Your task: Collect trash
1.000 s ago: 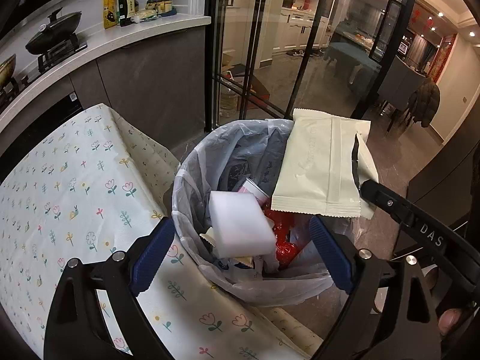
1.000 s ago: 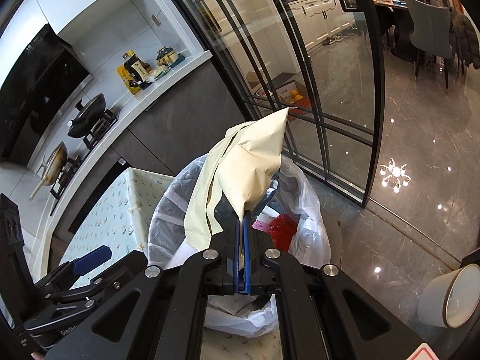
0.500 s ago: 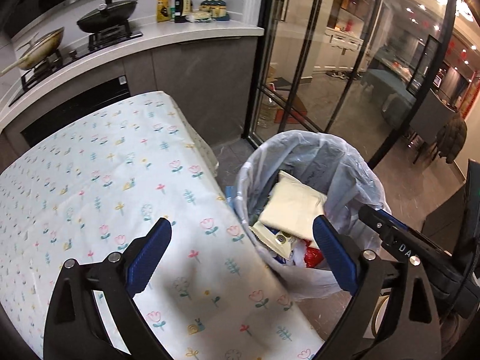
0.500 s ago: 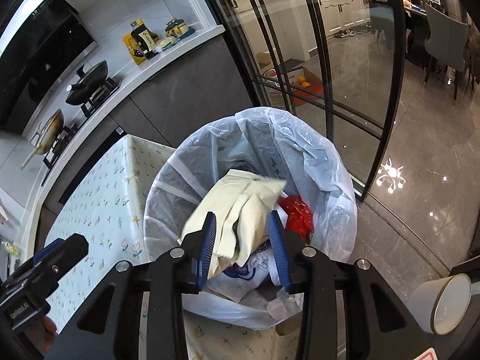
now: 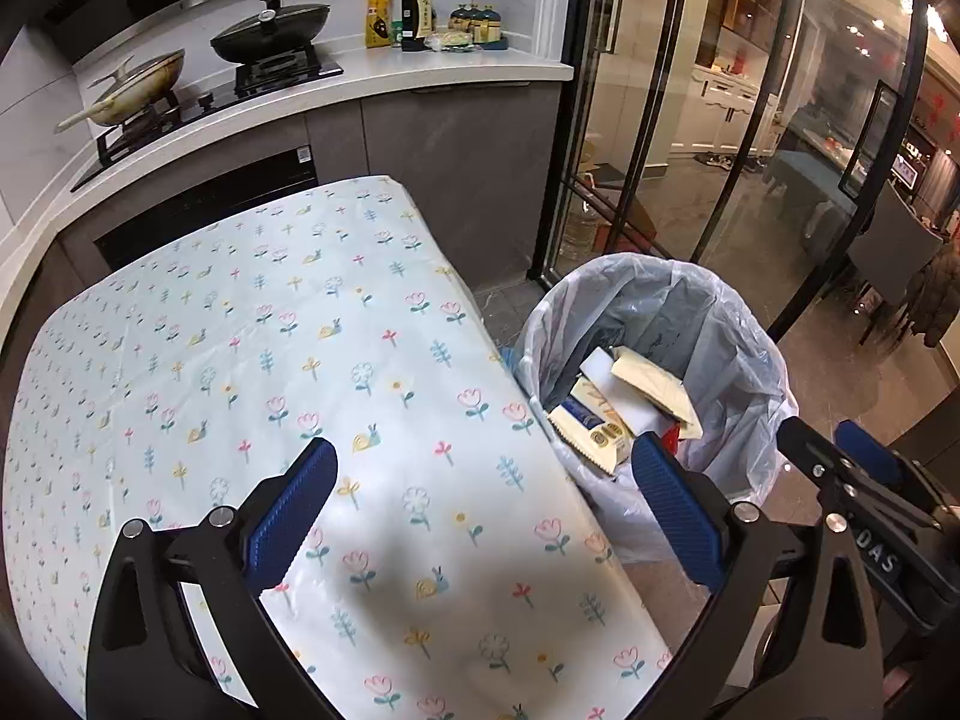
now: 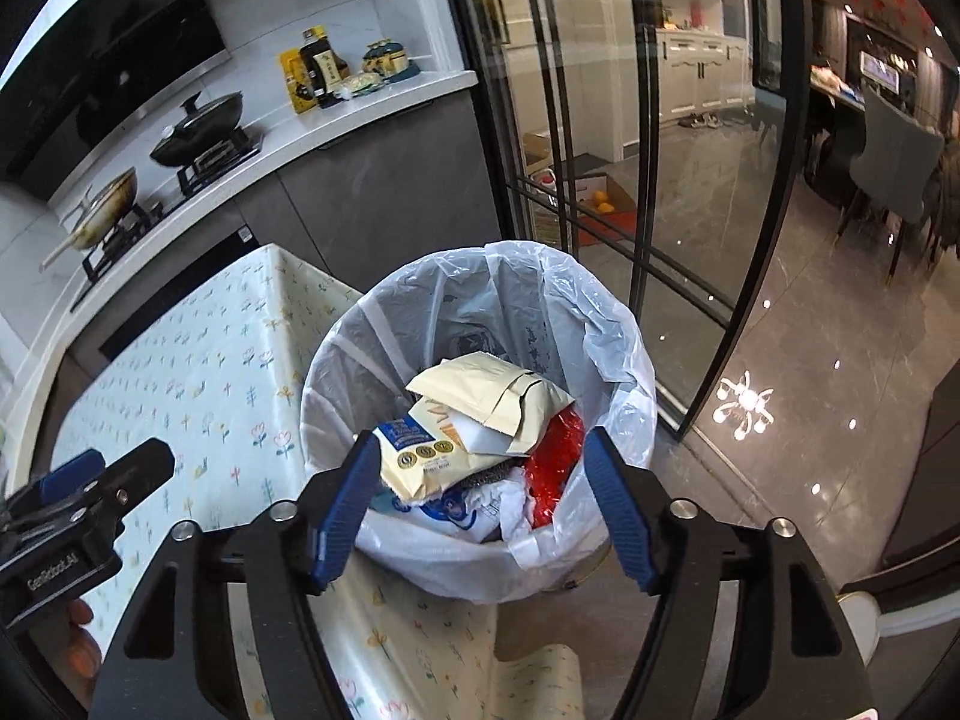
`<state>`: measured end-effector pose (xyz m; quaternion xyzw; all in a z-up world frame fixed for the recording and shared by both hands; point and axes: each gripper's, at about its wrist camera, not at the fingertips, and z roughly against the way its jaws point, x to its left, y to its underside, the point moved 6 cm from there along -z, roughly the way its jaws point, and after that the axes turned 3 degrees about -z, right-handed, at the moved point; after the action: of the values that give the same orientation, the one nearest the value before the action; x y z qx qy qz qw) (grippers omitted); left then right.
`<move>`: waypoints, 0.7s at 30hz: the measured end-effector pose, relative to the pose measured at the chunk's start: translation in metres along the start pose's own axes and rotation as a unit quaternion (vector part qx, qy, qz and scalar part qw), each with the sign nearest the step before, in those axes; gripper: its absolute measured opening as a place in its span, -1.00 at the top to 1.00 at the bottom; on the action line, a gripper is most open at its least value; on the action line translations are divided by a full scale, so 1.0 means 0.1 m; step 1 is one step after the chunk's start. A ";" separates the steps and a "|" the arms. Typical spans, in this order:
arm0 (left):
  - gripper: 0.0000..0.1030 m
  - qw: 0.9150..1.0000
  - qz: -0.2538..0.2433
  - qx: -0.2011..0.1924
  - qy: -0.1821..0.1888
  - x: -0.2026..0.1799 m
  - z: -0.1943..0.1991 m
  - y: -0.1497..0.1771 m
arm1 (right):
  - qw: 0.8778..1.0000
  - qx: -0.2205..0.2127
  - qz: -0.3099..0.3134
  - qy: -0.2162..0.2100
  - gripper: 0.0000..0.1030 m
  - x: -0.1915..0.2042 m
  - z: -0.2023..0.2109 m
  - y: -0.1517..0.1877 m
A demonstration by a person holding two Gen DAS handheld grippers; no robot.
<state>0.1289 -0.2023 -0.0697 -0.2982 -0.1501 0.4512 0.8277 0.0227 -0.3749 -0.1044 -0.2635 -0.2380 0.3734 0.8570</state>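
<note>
A home kitchen: on the far counter (image 5: 420,69) a gas hob (image 5: 240,84) carries a lidded black pan (image 5: 270,30) and a wok (image 5: 138,81), sauce bottles (image 5: 417,9) beside them. Right, glass sliding doors (image 6: 660,180) open toward a dining room.

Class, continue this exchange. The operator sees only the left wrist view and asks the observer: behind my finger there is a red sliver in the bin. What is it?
Observer: A crumpled red wrapper, lying against the right side of the bin liner, beside the cream packet.
Operator: Is the right gripper holding anything?
Observer: No. The right gripper is wide open and empty, pointed down at the bin.
Operator: What lies at the bin's near edge?
Observer: Crumpled white plastic, below a blue-and-cream pack.
</note>
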 end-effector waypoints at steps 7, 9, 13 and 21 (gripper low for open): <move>-0.83 1.000 -0.010 -0.005 -0.020 0.04 0.18 0.16 | 0.999 -0.013 0.042 0.021 -0.59 0.06 0.26 0.15; -0.83 1.000 -0.008 -0.007 -0.024 0.06 0.22 0.21 | 0.998 -0.011 0.054 0.026 -0.63 0.07 0.30 0.20; -0.83 1.000 -0.004 0.000 -0.025 0.08 0.27 0.30 | 0.997 0.000 0.076 0.031 -0.64 0.10 0.34 0.29; -0.83 0.999 -0.008 0.003 -0.035 0.10 0.33 0.42 | 0.995 0.002 0.088 0.039 -0.71 0.10 0.42 0.39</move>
<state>0.0896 -0.1642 -0.0705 -0.2785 -0.1803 0.4552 0.8263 -0.0164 -0.3329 -0.0957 -0.2960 -0.1790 0.4374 0.8301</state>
